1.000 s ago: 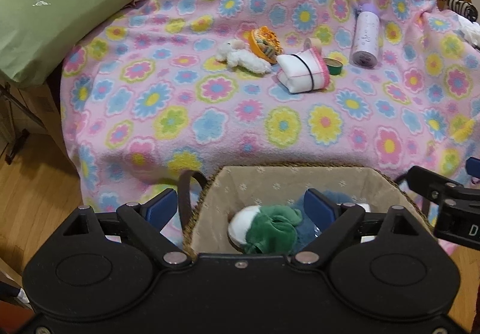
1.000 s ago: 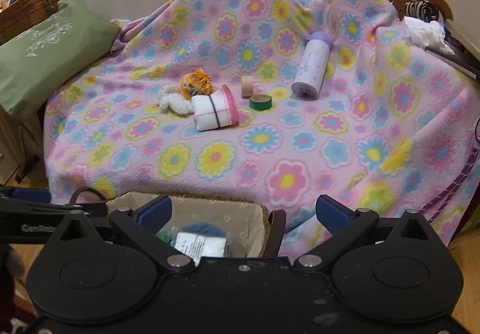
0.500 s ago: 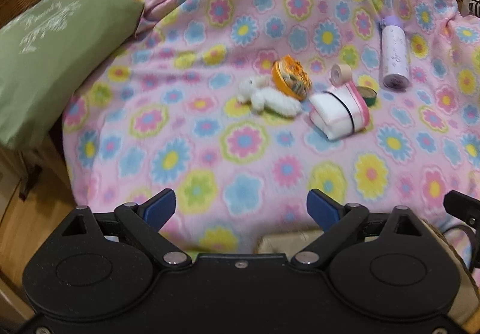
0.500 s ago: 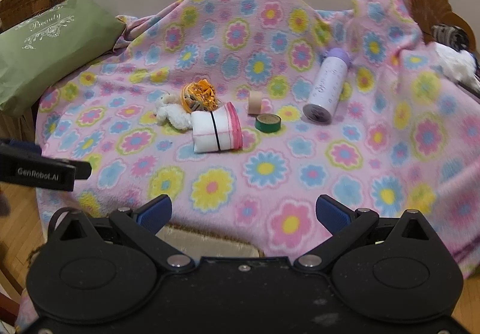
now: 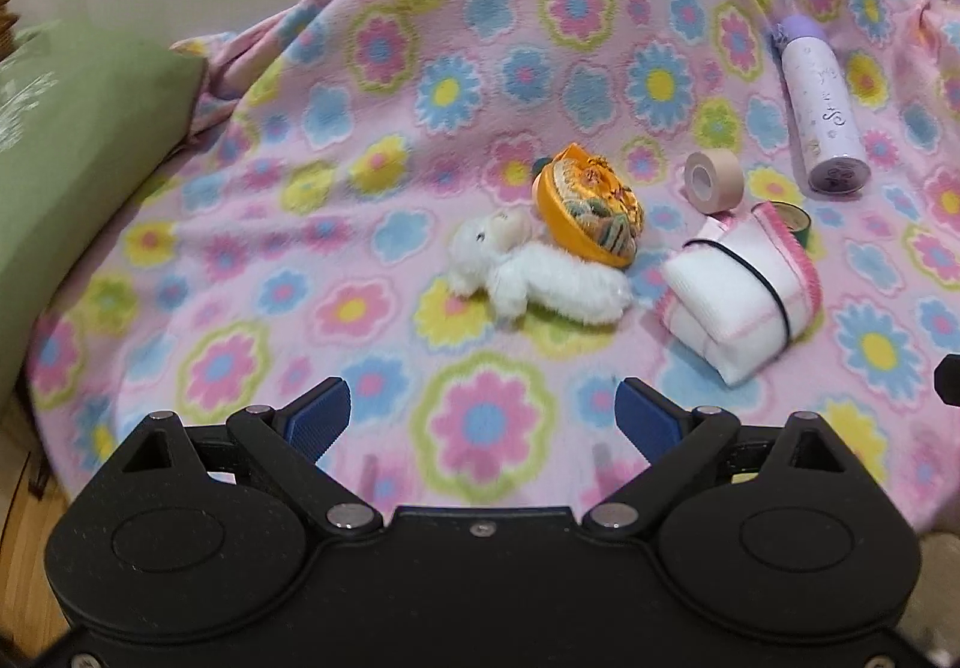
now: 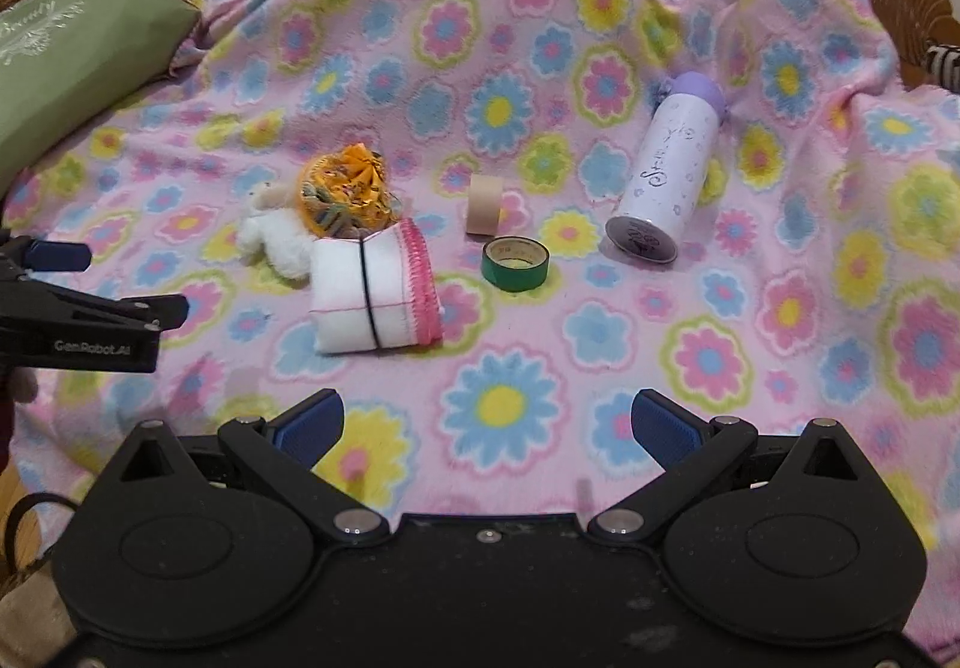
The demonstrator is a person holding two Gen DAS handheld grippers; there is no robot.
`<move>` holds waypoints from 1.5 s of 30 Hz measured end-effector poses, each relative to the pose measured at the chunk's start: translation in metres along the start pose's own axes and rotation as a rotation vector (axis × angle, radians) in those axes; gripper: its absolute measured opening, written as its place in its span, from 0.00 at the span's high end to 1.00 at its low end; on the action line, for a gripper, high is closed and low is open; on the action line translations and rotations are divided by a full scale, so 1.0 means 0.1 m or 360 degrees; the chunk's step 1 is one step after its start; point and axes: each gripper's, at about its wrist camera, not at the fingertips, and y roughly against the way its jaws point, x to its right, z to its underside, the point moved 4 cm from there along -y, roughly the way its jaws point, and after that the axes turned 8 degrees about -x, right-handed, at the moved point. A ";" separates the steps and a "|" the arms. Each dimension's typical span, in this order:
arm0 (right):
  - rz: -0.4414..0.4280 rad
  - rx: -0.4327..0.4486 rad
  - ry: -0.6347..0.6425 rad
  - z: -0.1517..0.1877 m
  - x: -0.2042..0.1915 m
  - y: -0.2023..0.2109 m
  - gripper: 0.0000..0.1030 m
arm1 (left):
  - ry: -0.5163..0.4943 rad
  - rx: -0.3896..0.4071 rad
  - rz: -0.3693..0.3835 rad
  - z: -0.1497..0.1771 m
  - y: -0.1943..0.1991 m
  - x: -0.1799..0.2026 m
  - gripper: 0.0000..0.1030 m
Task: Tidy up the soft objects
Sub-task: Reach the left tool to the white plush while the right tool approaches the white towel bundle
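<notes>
**Left wrist and right wrist: reaching for the next soft thing**

Left wrist view: my left claw (image 5: pixel 483 413) has just been opening and stands spread, nothing between its pads, over the flowered blanket (image 5: pixel 372 200). The white plush toy (image 5: pixel 534 275) lies ahead, touching the orange fabric pouch (image 5: pixel 591 215); I judge it the next pick, needing a lower approach.

Right wrist view: my right claw (image 6: pixel 486 431) is spread and empty, the banded white towel (image 6: pixel 375 296) ahead. The bottle (image 6: pixel 666 176) bears script I cannot read.
</notes>
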 end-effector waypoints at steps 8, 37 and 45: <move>0.0017 -0.0037 -0.0056 -0.20 0.13 -0.38 0.01 | -0.0198 0.0097 -0.0003 -0.20 -0.48 0.14 0.09; -0.0145 -0.0041 -0.0140 -0.43 0.10 -0.64 0.01 | -0.0126 0.0082 0.0030 -0.43 -0.74 0.07 0.05; -0.0220 -0.0075 -0.0012 -0.53 -0.38 -0.82 0.01 | -0.0066 0.0065 0.0031 -0.39 -0.72 -0.07 0.05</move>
